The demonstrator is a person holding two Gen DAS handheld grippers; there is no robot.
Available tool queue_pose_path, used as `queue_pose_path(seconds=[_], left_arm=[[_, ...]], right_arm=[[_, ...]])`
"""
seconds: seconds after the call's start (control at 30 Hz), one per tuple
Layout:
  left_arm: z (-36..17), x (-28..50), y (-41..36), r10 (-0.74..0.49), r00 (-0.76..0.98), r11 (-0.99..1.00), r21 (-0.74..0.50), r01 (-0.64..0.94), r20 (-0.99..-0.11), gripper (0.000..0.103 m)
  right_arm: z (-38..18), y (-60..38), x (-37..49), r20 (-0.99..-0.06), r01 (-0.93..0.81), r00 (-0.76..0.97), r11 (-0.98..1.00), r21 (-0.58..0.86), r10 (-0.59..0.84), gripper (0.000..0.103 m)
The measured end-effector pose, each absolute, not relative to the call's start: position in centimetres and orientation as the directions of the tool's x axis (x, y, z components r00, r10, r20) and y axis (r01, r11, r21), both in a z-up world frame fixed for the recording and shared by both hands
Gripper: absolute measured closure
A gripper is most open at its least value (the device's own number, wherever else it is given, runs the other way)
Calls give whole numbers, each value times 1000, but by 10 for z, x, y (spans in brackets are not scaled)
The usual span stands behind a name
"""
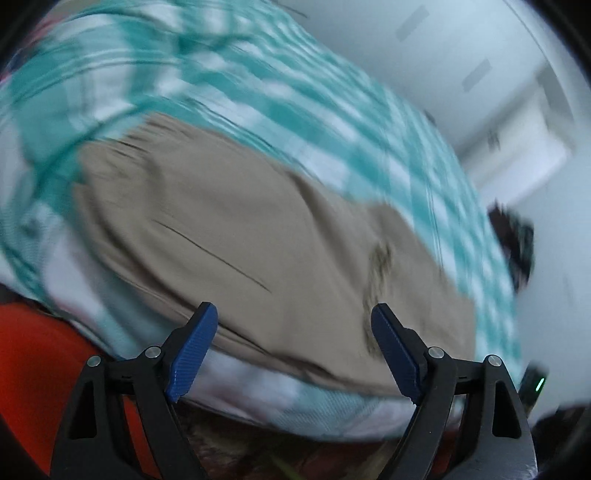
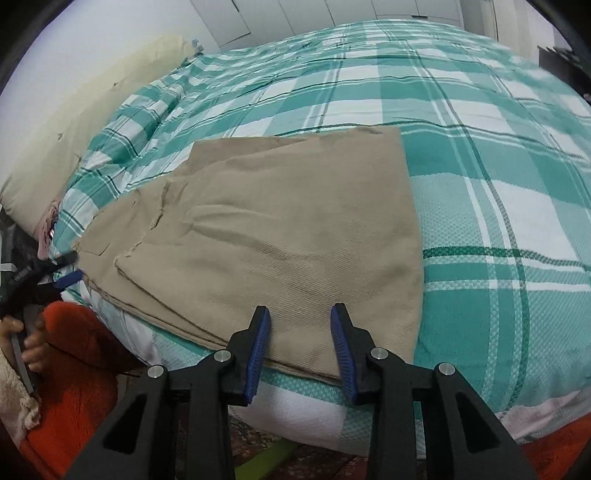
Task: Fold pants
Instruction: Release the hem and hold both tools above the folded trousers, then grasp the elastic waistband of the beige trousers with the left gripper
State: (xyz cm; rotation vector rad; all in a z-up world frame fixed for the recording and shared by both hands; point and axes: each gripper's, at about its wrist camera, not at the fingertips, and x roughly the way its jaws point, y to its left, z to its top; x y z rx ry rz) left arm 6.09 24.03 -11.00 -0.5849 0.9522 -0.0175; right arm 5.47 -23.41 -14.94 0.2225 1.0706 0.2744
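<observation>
Khaki pants (image 2: 277,221) lie folded flat on a teal and white plaid bedspread (image 2: 480,147), near the bed's front edge. My right gripper (image 2: 300,307) hovers over their near hem, jaws partly apart, with cloth below them but nothing pinched. The left wrist view is blurred; it shows the pants (image 1: 240,240) ahead and my left gripper (image 1: 294,306) wide open above their near edge, holding nothing. In the right wrist view the left gripper (image 2: 66,267) shows at the pants' left end, with a hand (image 2: 29,343) on its handle.
A cream pillow (image 2: 74,122) lies along the bed's left side. Red fleece clothing (image 2: 74,369) fills the lower left, close to the bed edge. White cupboard doors (image 2: 295,14) stand behind the bed. A dark object (image 1: 513,240) sits at the right.
</observation>
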Motion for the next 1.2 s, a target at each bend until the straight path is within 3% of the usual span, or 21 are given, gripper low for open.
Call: queue_pose_path(seconds=[0.13, 0.3, 0.63, 0.67, 0.7, 0.73, 0.77, 1.07, 1.2], left_arm=[[-110, 48, 298, -201, 643, 775, -521, -357, -739, 22], [-132, 50, 320, -229, 640, 708, -577, -407, -733, 45], [-151, 75, 325, -253, 611, 700, -578, -419, -750, 47], [-152, 77, 326, -256, 613, 699, -581, -416, -748, 51], [-153, 79, 326, -249, 613, 702, -576, -419, -750, 78], [-154, 79, 327, -236, 607, 707, -563, -429, -759, 93], [-155, 79, 329, -232, 606, 704, -561, -436, -761, 100], [-162, 57, 344, -251, 590, 672, -577, -464, -767, 101], [-157, 52, 345, -233, 611, 677, -577, -456, -757, 92]], right_arm=[[-149, -230, 56, -837, -116, 452, 951, 288, 309, 68], [-151, -232, 57, -835, -105, 452, 948, 301, 315, 68], [-151, -232, 56, -835, -110, 462, 953, 282, 300, 68], [-151, -232, 57, -835, -110, 463, 954, 279, 298, 68], [-151, -231, 56, -835, -110, 463, 954, 277, 296, 68], [-151, -232, 56, -835, -111, 464, 955, 276, 295, 68], [-151, -232, 56, -835, -112, 464, 955, 275, 295, 68], [-151, -230, 56, -839, -118, 465, 959, 257, 282, 68], [-129, -214, 56, -856, -115, 483, 983, 146, 184, 68]])
